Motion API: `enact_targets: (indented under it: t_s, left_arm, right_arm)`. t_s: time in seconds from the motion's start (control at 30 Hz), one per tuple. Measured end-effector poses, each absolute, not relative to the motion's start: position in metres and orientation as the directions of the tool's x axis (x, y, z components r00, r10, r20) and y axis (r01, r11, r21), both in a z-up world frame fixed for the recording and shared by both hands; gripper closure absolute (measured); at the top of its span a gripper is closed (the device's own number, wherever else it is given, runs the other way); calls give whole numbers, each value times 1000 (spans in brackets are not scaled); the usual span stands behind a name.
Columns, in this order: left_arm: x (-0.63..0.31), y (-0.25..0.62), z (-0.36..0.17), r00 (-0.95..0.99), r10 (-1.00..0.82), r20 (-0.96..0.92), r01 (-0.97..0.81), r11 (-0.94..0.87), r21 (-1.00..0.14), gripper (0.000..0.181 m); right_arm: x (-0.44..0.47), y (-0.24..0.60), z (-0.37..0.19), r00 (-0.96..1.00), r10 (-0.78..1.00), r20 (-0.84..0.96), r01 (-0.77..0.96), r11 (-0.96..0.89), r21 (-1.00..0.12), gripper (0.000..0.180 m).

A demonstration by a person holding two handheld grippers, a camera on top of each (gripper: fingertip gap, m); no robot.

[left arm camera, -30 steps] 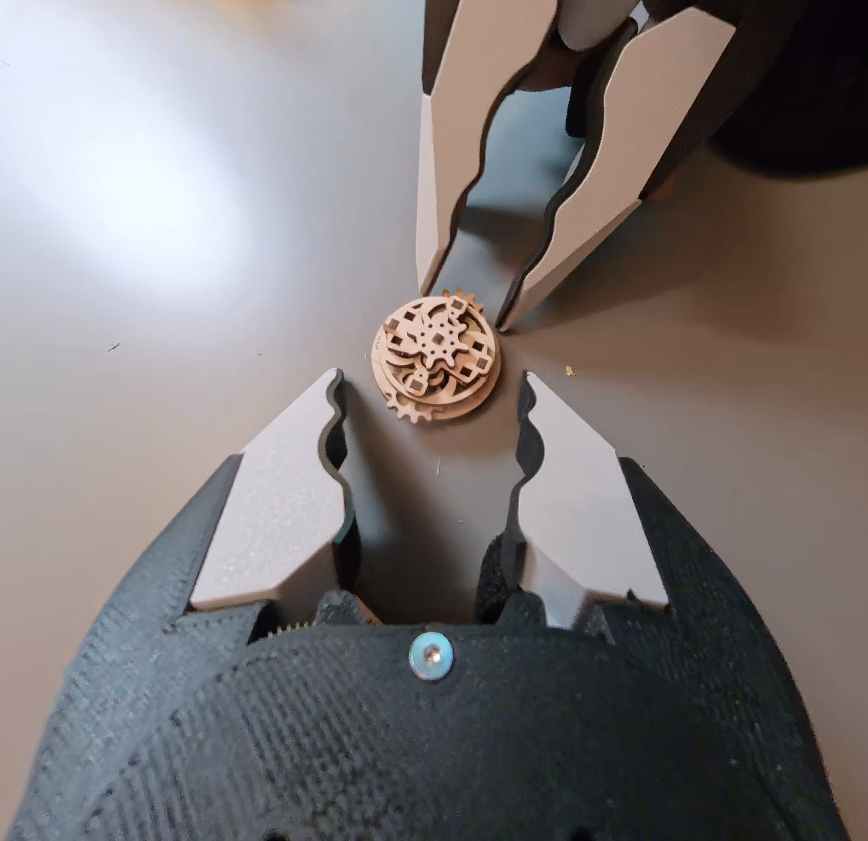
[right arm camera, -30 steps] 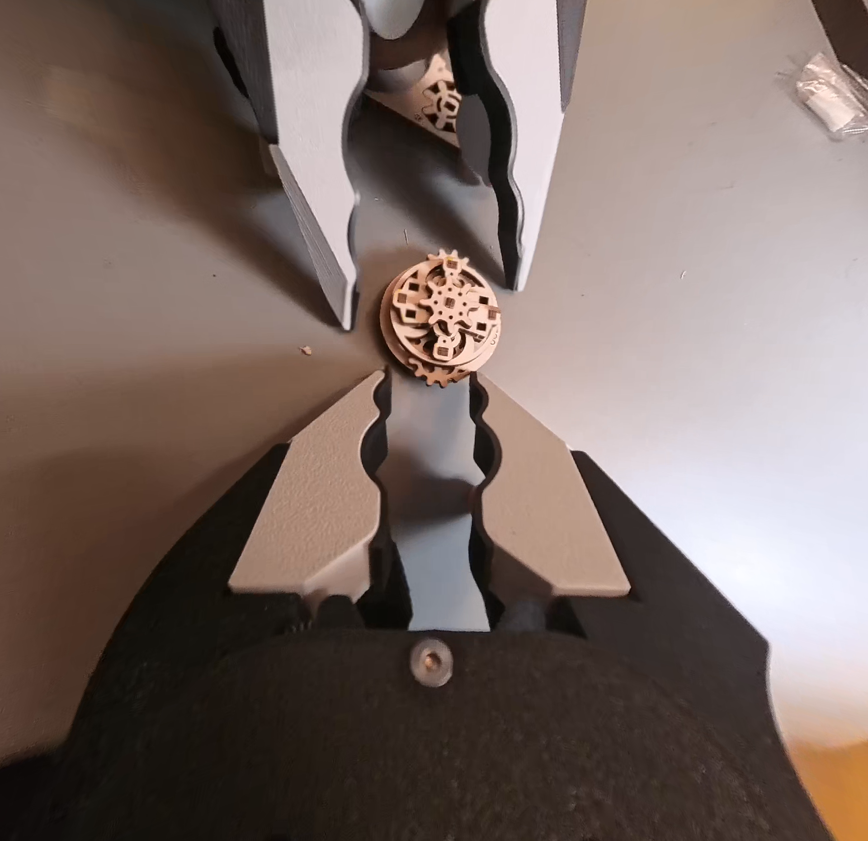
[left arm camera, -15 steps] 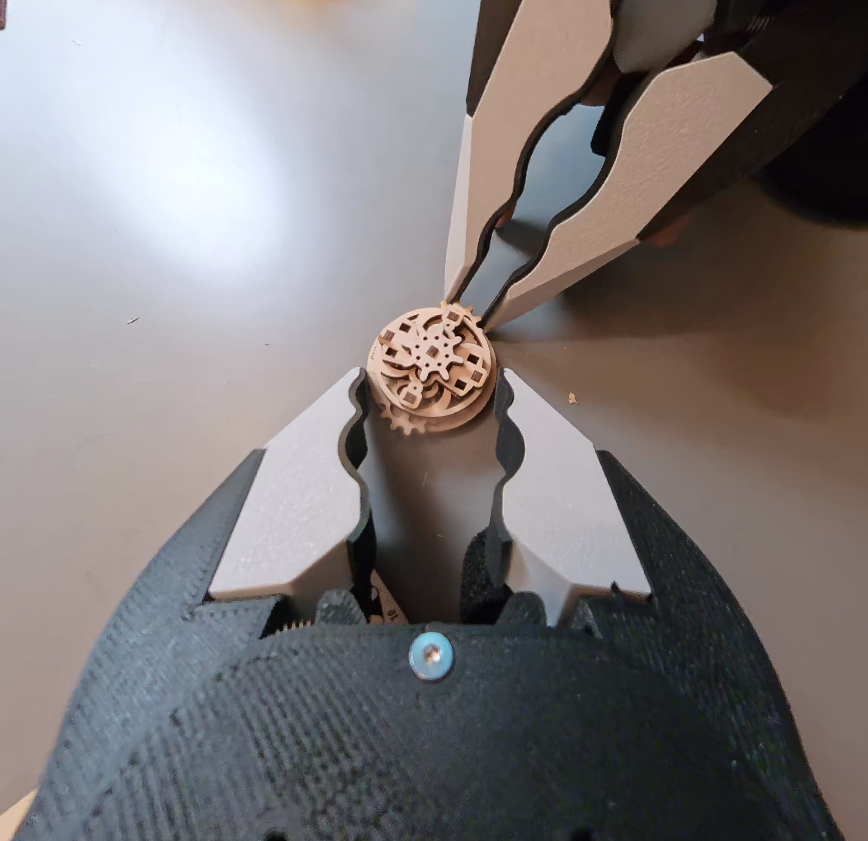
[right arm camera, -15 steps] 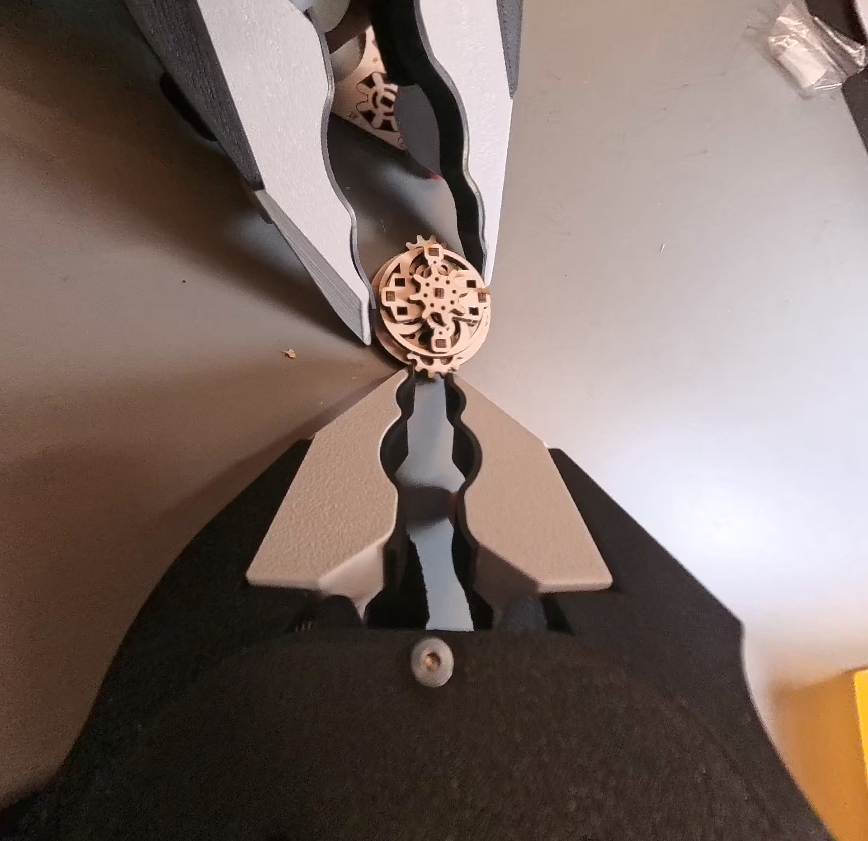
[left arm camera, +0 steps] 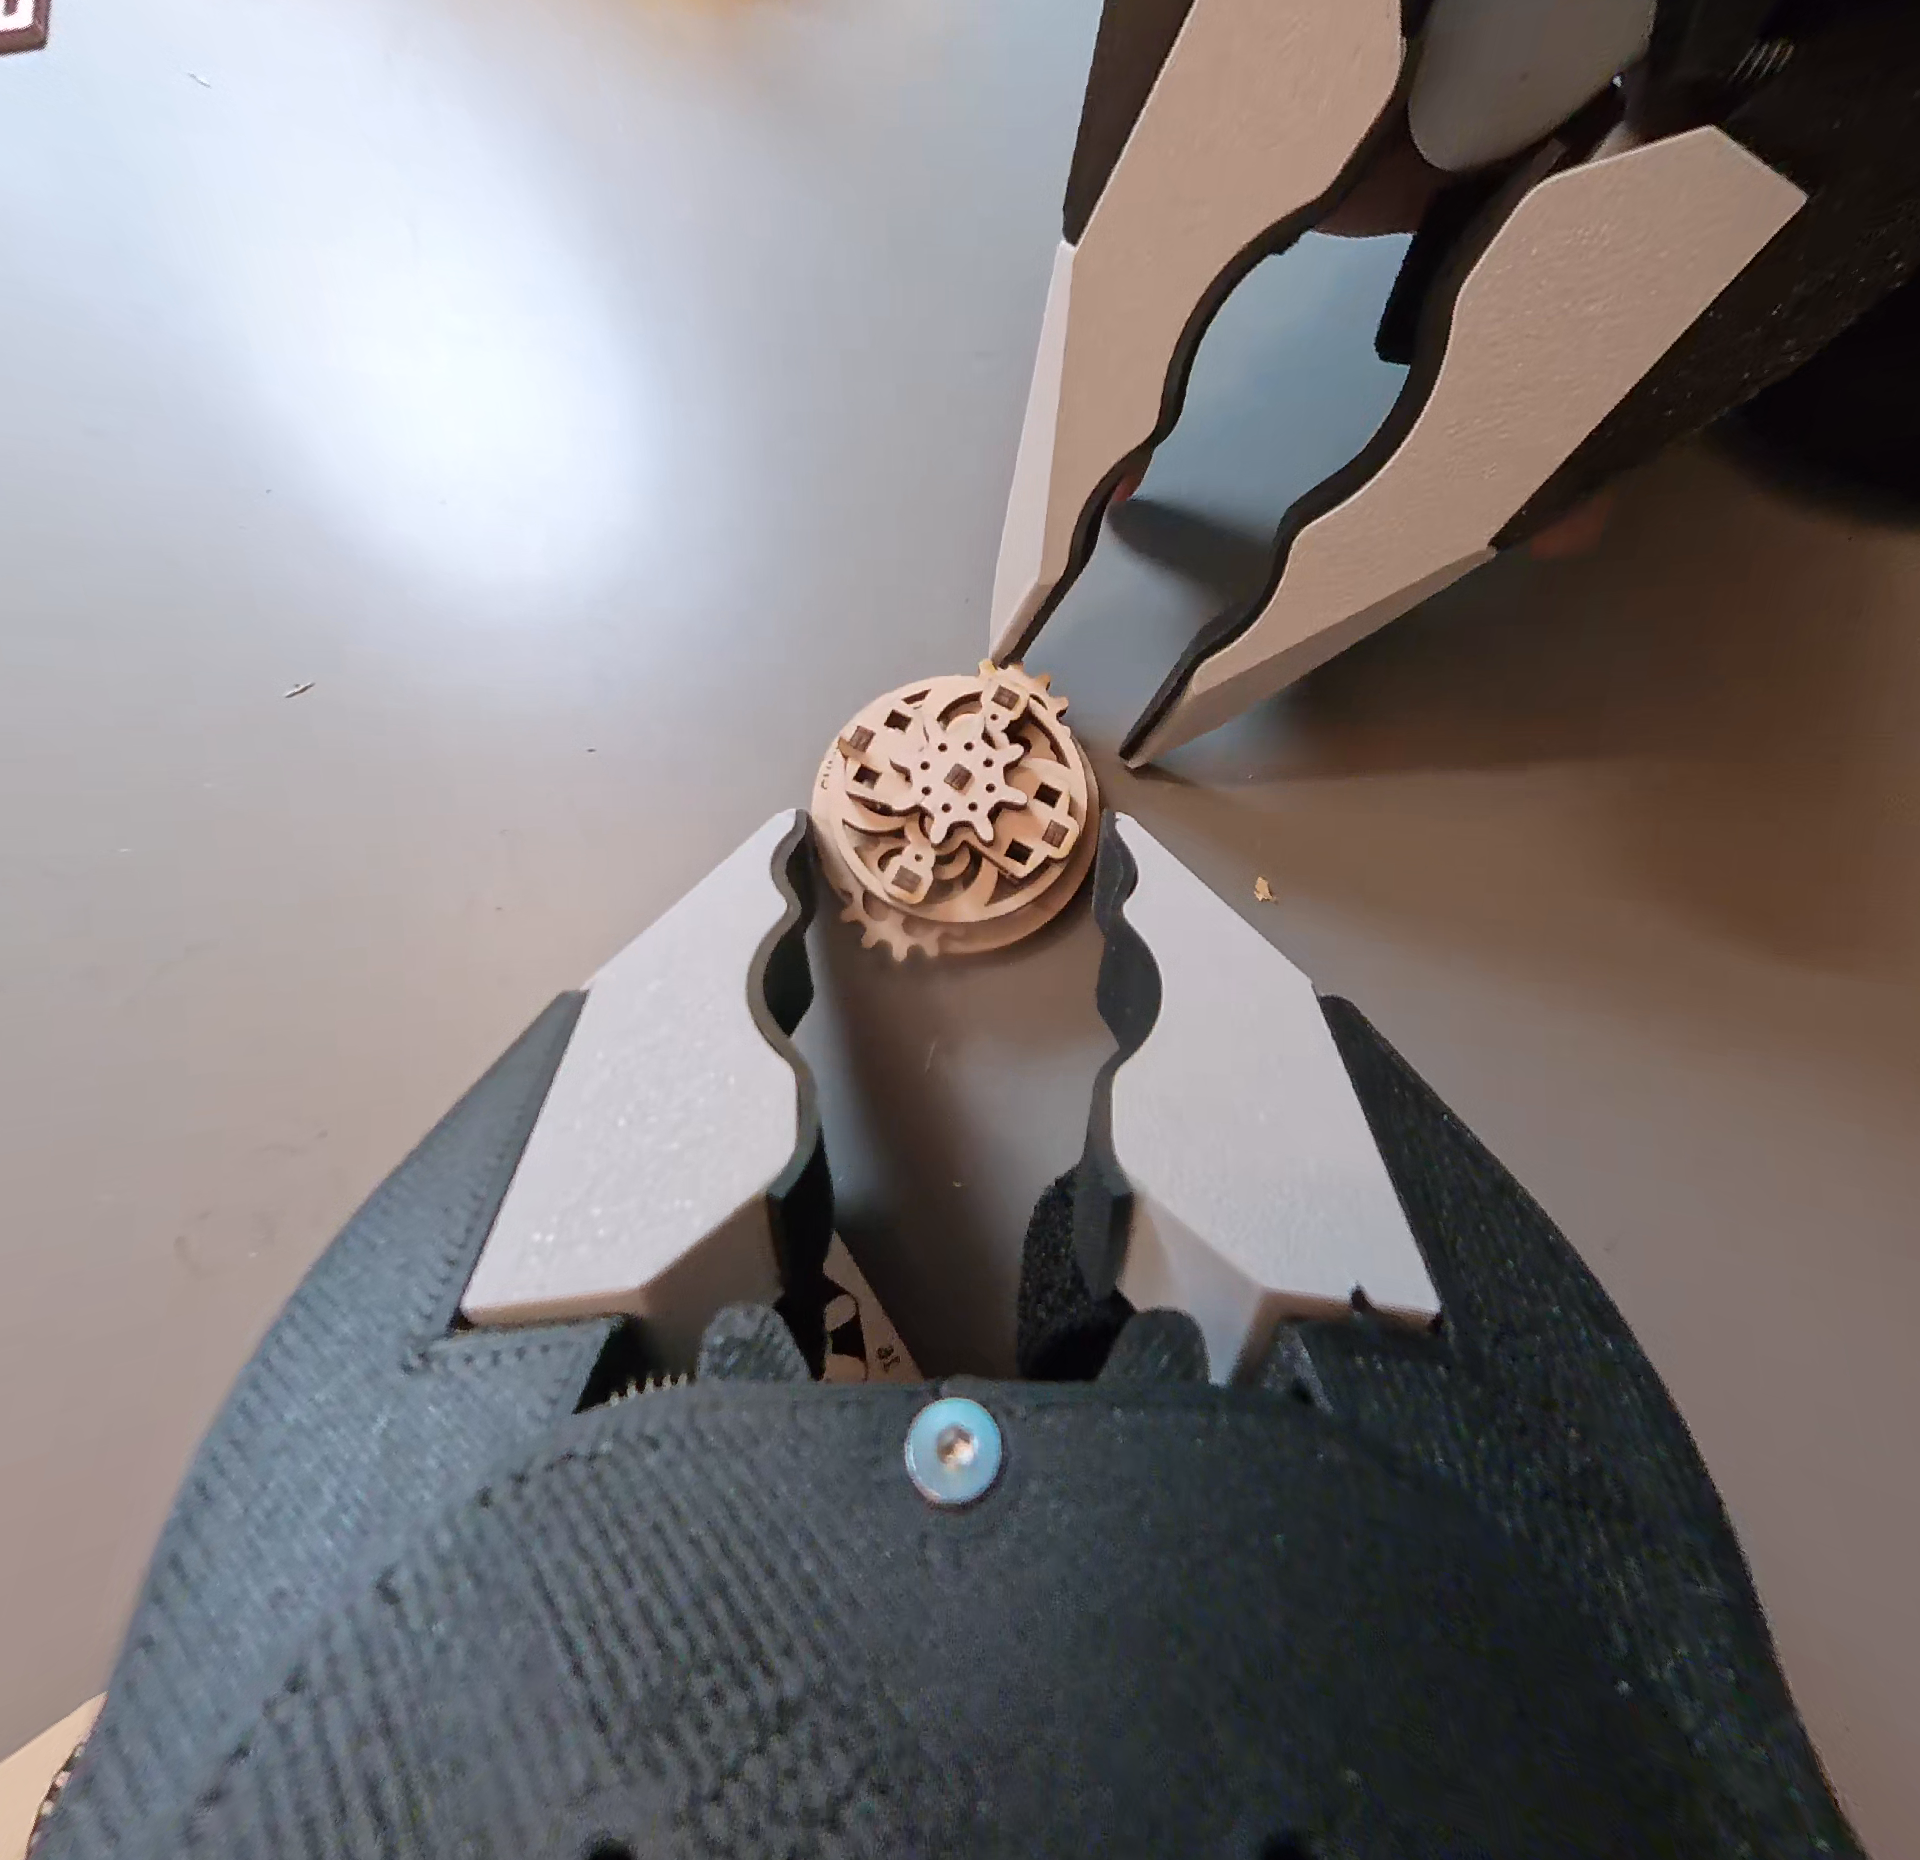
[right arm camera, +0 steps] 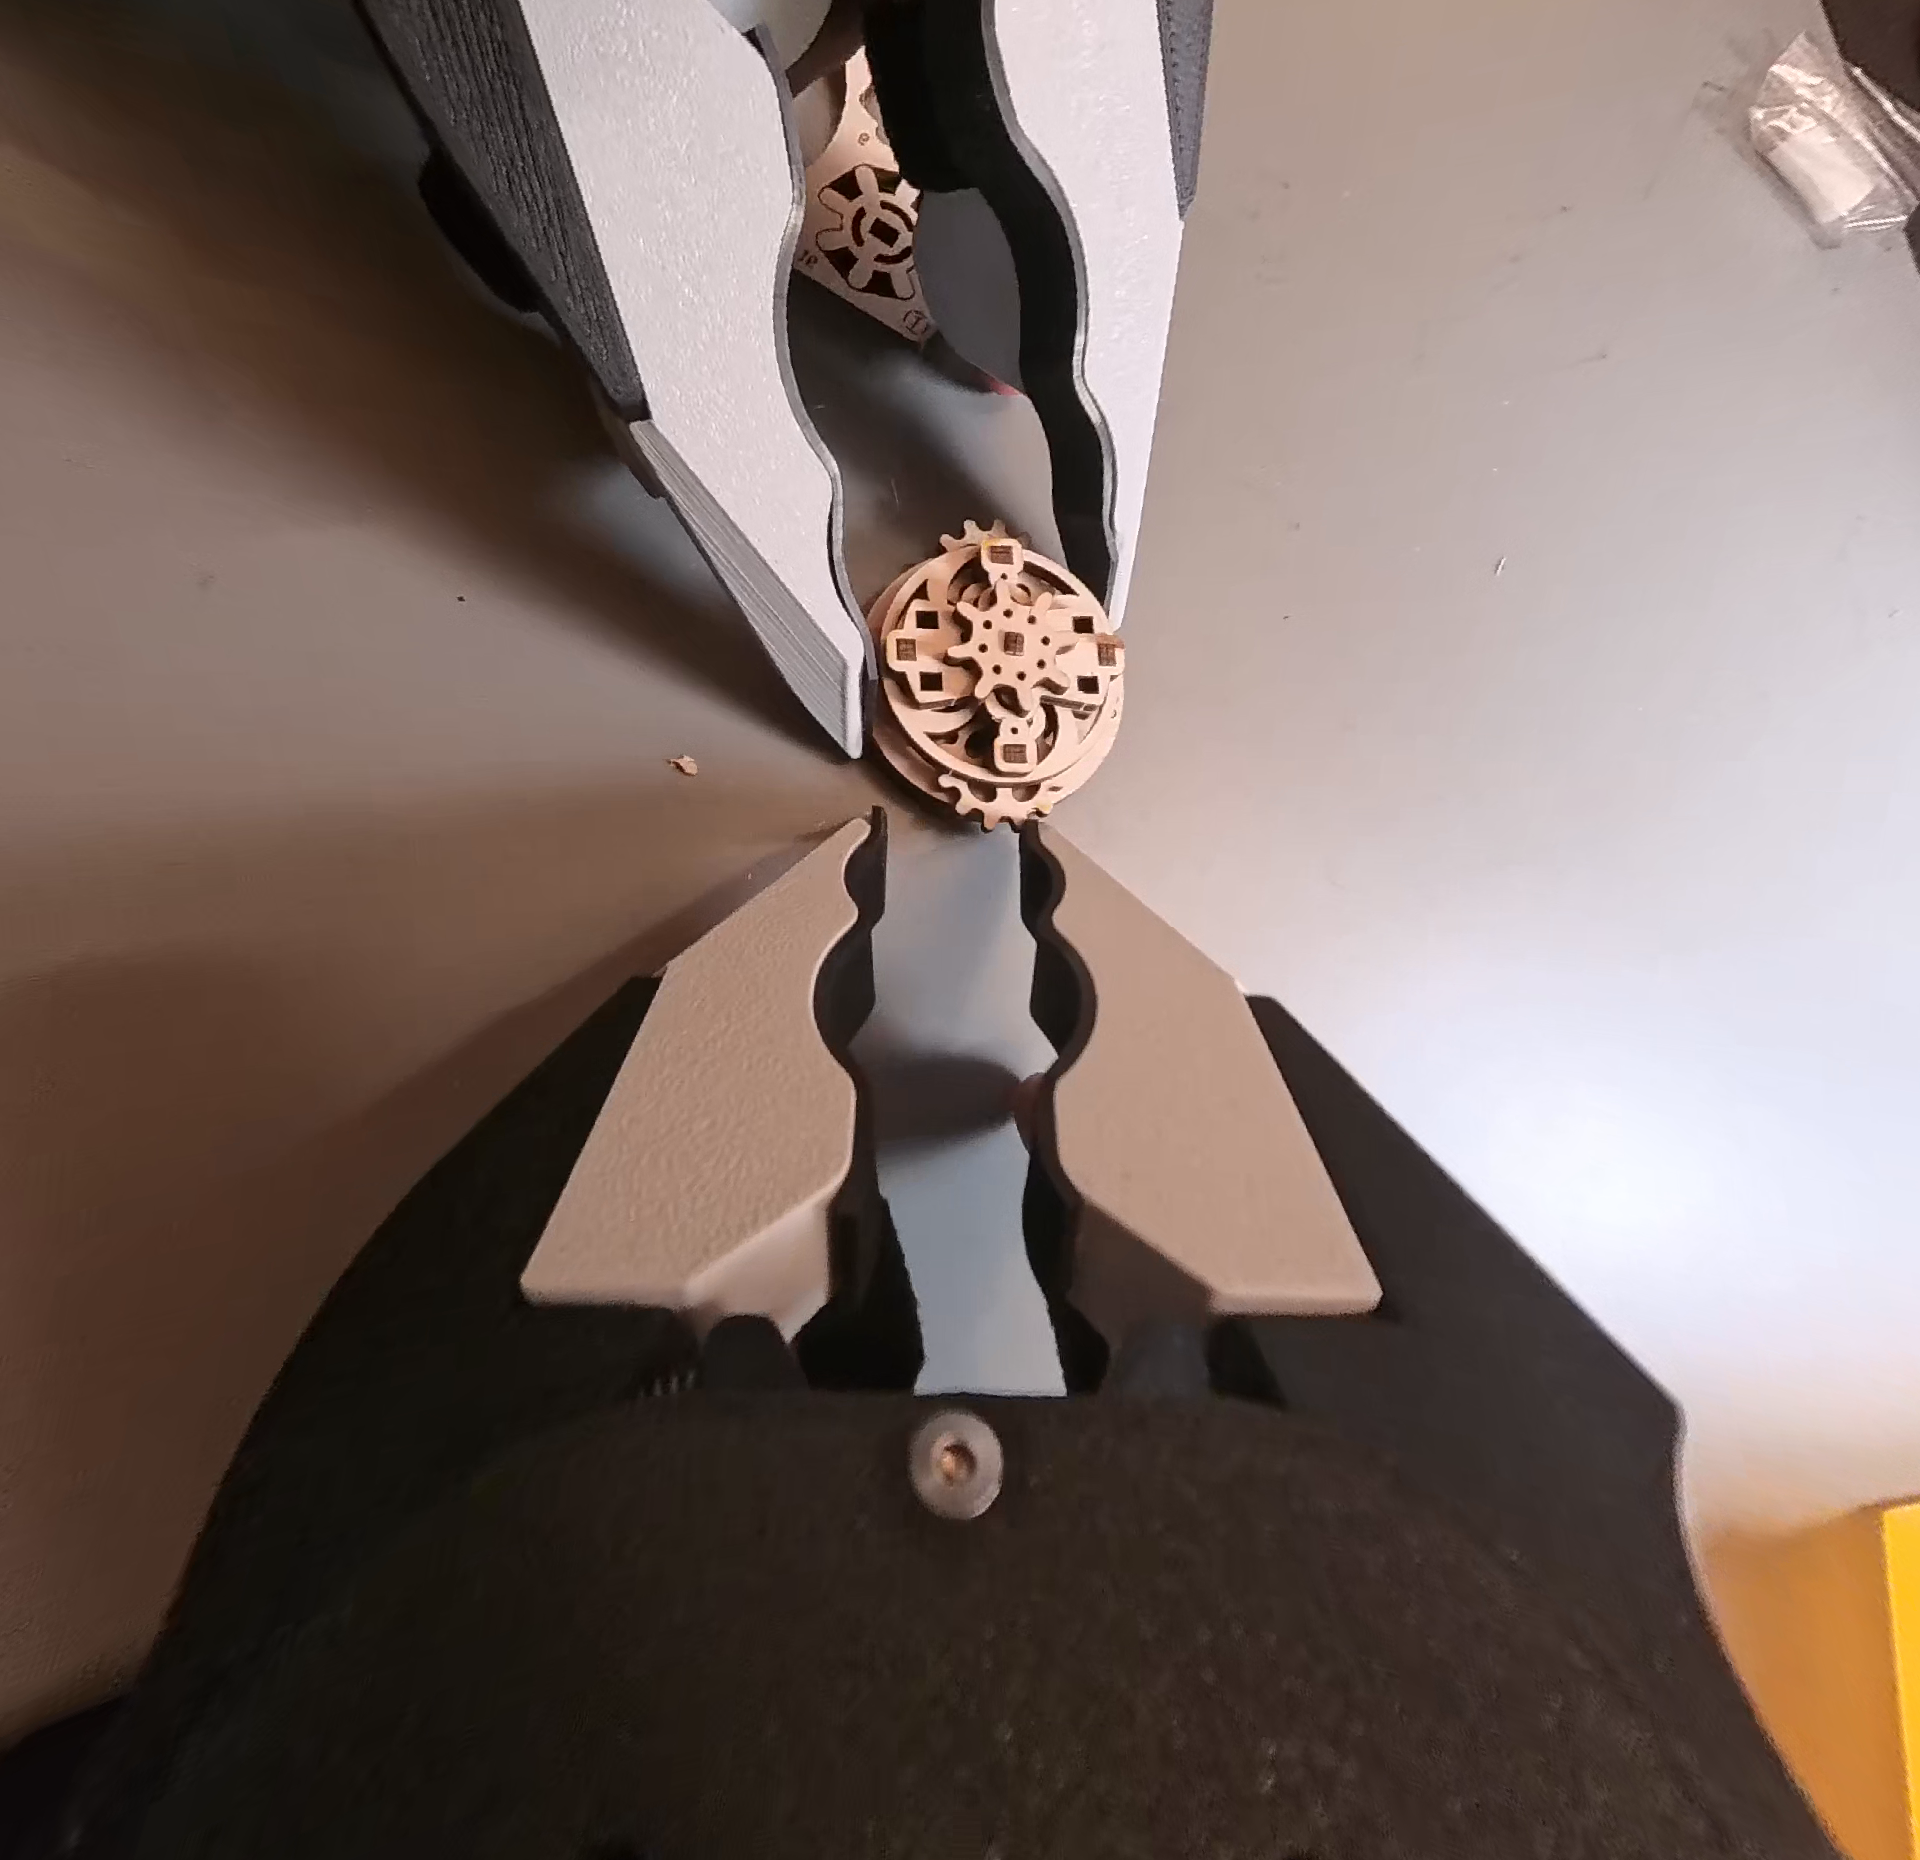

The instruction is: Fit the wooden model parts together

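There are two grippers, and each has two gray fingers with wavy black rubber on the inside. Between them sits one round wooden model.

The left gripper (left arm camera: 954,839) has its fingers partly apart, one on each side of the wooden model (left arm camera: 954,808). The two tips sit right against the round edge, so it holds the model between them. The model is right at the tips, not deep between the fingers.

The right gripper (right arm camera: 951,842) points at the model from the other side. Its fingers stand a little apart, with a narrow gap, and nothing is between them. The model (right arm camera: 1003,672) lies just past its tips. In the left wrist view, one tip of the right gripper (left arm camera: 1070,709) touches a small toothed wheel at the model's far edge, and the other tip is on the table just beside the model.

The model is made of thin, pale wood in flat layers. It has a star-shaped gear on top, little square holes, curly cut-outs, and small toothed wheels that stick out at two edges.

It lies on a smooth gray table (left arm camera: 416,460). Behind the left gripper's fingers, a flat wooden sheet (right arm camera: 868,210) with a cut-out wheel shape peeks through. One crinkly clear bag (right arm camera: 1829,137) lies far off, and one tiny wood crumb (left arm camera: 1263,887) is near the left gripper.
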State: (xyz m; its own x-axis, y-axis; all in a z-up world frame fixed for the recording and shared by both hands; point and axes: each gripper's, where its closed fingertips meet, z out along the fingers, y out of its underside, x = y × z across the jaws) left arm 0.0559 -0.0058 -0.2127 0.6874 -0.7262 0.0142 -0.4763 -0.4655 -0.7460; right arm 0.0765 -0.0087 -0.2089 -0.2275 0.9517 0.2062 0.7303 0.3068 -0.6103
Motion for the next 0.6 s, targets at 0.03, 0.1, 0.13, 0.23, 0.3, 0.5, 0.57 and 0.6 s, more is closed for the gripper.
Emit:
enact_targets:
  t_s: [0.03,0.1,0.13,0.23,0.3,0.5,0.57,0.6]
  left_arm:
    - [56,-6,-213,688,-725,15,-475,-467,-746,128]
    - [56,-6,-213,690,-723,17,-473,-469,-746,128]
    - [57,-6,-213,690,-723,17,-473,-469,-746,128]
    - [57,-7,-213,693,-721,21,-470,-473,-745,128]
    - [57,-7,-213,692,-721,23,-470,-474,-745,128]
    - [58,-7,-213,688,-725,26,-470,-472,-746,128]
    - [58,-7,-212,685,-728,27,-471,-471,-746,128]
    - [58,-7,-212,684,-729,26,-472,-470,-746,128]
  right_arm:
    - [77,-9,-209,-227,953,200,733,302,-610,155]
    - [77,-10,-209,-225,955,195,736,297,-608,154]
    - [78,-10,-209,-224,955,193,739,296,-606,154]
    - [78,-10,-209,-222,956,194,743,295,-601,154]
    - [78,-10,-209,-217,958,187,742,286,-606,156]
    - [76,-7,-207,-203,972,120,709,231,-667,159]
    - [76,-5,-204,-197,974,110,698,219,-682,159]
    - [78,-3,-204,-200,973,118,697,225,-681,158]
